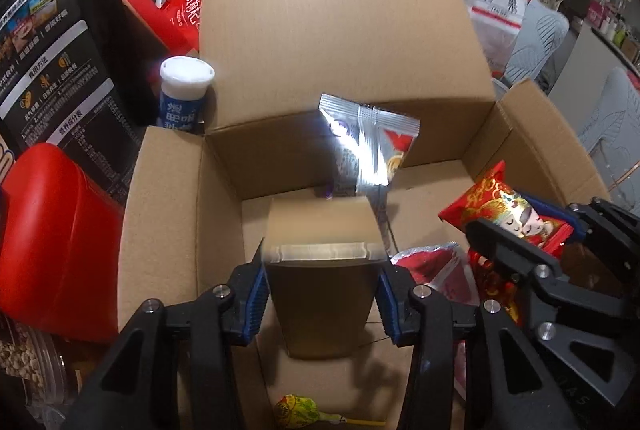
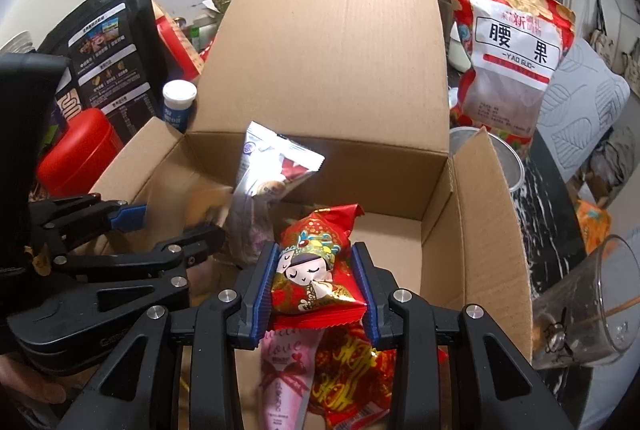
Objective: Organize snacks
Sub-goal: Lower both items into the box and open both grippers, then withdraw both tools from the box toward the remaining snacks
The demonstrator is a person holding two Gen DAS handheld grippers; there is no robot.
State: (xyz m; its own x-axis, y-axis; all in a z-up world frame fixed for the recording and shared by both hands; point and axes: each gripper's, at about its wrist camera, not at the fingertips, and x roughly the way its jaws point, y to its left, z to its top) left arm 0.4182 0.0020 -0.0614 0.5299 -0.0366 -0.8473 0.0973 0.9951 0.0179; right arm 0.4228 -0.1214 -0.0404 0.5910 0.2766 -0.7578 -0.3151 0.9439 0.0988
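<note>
While over box (image 2: 496, 230), red packet (image 2: 316, 278) gripped.

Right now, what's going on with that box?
A person is packing snacks into an open cardboard box, one hand-held gripper in each hand. The left hand-held gripper is shut on a silver foil snack packet, held over the box. The right hand-held gripper is shut on a red cartoon-printed snack packet, also over the box. A pink packet, another red packet and a lollipop already lie inside.
</note>
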